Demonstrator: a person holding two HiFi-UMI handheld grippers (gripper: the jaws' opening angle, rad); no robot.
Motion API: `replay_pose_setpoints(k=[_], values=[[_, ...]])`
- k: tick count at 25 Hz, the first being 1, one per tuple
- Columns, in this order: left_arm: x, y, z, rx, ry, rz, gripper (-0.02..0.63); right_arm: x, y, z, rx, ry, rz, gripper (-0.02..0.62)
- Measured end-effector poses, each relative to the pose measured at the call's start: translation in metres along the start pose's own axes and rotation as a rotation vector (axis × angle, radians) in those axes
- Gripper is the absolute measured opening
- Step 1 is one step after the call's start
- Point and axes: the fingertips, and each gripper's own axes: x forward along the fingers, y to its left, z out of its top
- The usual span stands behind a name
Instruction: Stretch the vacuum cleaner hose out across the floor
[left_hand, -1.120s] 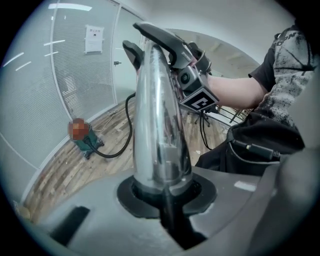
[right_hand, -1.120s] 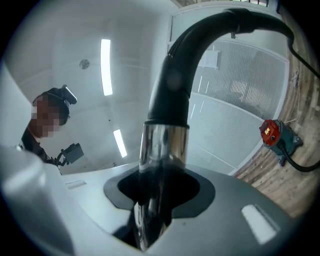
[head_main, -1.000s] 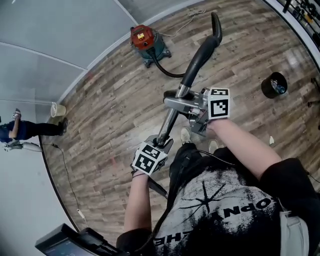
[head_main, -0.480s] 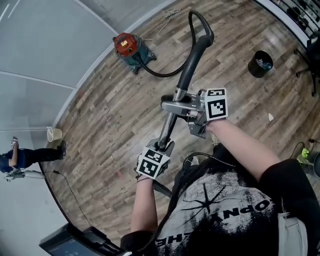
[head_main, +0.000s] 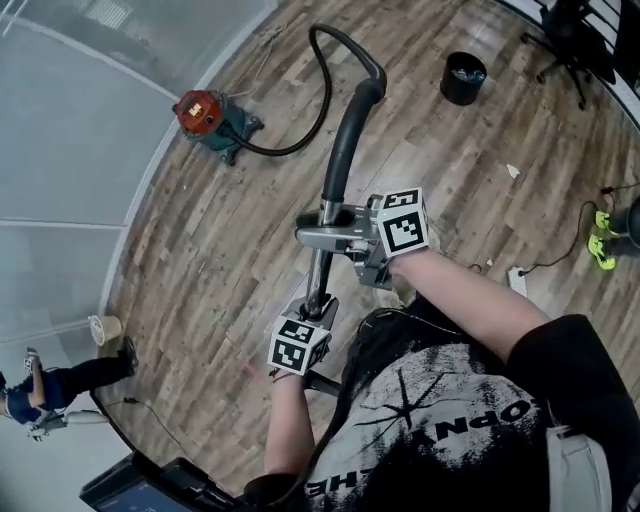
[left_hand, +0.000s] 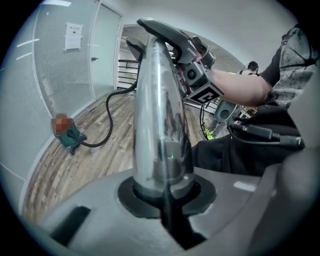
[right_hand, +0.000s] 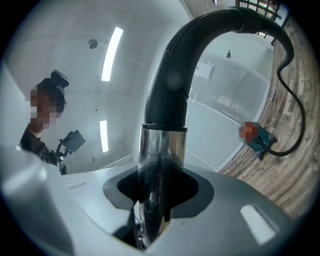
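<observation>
Far from the red vacuum cleaner (head_main: 205, 112), right tongs (head_main: 328, 237) clamp the chrome wand (head_main: 321, 265), left tongs (head_main: 318, 302) closing tighter on it, likely to stretch the hose (head_main: 300, 140).

The left gripper (head_main: 317, 304) is clamping the lower end of the metal tube (head_main: 318, 268). Its jaws are closing on the tube, which is rising out of the notch between them. The left forearm (head_main: 288, 425) is reaching forward from the torso toward the tube's lower end, with the wrist straight. The right gripper (head_main: 320, 230) is gripping the same tube higher up, coming in crosswise from the tube's right, with its jaws pressing on the tube's sides. The bare right forearm (head_main: 470, 300) is angling in from the tube's right.
</observation>
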Motion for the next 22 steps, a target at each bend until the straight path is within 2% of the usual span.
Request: replay_pose_setpoints(k=[6, 13, 18, 22], values=[[0.01, -0.035, -0.01, 0.038, 0.017, -0.026, 0.048, -0.035, 0.023, -0.014, -0.026, -0.042, -0.024, 0.138], [0.025, -0.087, -0.012, 0.019, 0.031, 0.018, 0.046, -0.084, 0.048, -0.023, -0.005, -0.065, 0.004, 0.138], [0.038, -0.15, -0.008, -0.016, 0.027, 0.048, 0.046, -0.132, 0.081, -0.032, 0.013, -0.016, 0.046, 0.138], [0.047, -0.206, -0.013, -0.064, 0.008, 0.093, 0.046, -0.168, 0.116, -0.051, 0.013, 0.084, 0.108, 0.138]])
